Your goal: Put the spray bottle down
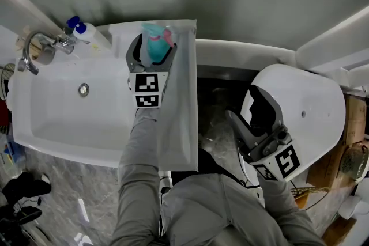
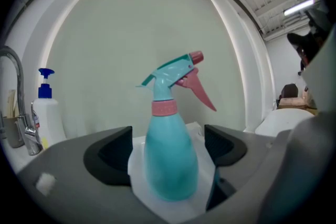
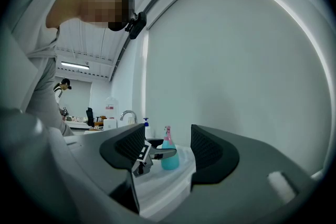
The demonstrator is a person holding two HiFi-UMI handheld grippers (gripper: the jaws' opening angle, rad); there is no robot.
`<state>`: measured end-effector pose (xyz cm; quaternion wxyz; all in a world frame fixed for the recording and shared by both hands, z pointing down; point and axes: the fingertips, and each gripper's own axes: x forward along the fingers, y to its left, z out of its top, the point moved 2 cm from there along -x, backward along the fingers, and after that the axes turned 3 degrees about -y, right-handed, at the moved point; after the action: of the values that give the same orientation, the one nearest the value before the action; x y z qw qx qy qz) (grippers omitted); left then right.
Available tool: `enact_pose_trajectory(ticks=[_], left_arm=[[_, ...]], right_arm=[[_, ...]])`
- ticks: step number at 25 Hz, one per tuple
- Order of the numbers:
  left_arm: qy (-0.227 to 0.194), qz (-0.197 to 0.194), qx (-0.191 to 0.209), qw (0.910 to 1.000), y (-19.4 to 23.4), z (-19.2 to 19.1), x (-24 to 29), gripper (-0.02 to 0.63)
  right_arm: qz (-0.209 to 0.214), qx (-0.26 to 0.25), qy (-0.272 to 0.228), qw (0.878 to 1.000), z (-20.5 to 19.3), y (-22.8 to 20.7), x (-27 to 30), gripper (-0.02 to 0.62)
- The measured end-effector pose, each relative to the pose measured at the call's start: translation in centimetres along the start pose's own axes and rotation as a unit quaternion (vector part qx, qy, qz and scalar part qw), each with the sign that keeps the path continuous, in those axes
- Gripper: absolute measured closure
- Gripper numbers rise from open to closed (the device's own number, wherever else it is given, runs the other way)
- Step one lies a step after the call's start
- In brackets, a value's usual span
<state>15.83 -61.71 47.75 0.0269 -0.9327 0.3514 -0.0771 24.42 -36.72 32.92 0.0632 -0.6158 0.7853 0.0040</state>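
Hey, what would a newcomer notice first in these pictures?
The teal spray bottle with its pink trigger stands upright on the white ledge right of the sink, between the open jaws of the left tool. Next comes the white toilet at the right, with the open, empty right tool by it.

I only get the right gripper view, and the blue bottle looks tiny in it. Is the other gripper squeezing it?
Observer: No. The left gripper view shows the left gripper with its fingers apart and a white gap on either side of the spray bottle, which stands upright.
Operator: What's under my gripper?
Observer: In the head view, the right gripper hovers over a white toilet.
Operator: Which way does the sprayer point?
Observer: In the left gripper view, the pink trigger slants toward that view's right.
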Motion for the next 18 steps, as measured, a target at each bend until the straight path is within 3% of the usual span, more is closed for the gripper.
enact_pose_trajectory(ticks=[10,18], left_arm=[[-0.063,-0.021,0.009,0.9977,-0.9,4.9,-6.8,0.150],[-0.077,-0.030,0.006,0.9966,-1.4,6.6,-15.4,0.150]], right_arm=[[0.009,0.001,-0.017,1.000,0.5,2.0,0.2,0.324],[0.006,0.000,-0.037,0.999,1.6,3.7,-0.2,0.324]])
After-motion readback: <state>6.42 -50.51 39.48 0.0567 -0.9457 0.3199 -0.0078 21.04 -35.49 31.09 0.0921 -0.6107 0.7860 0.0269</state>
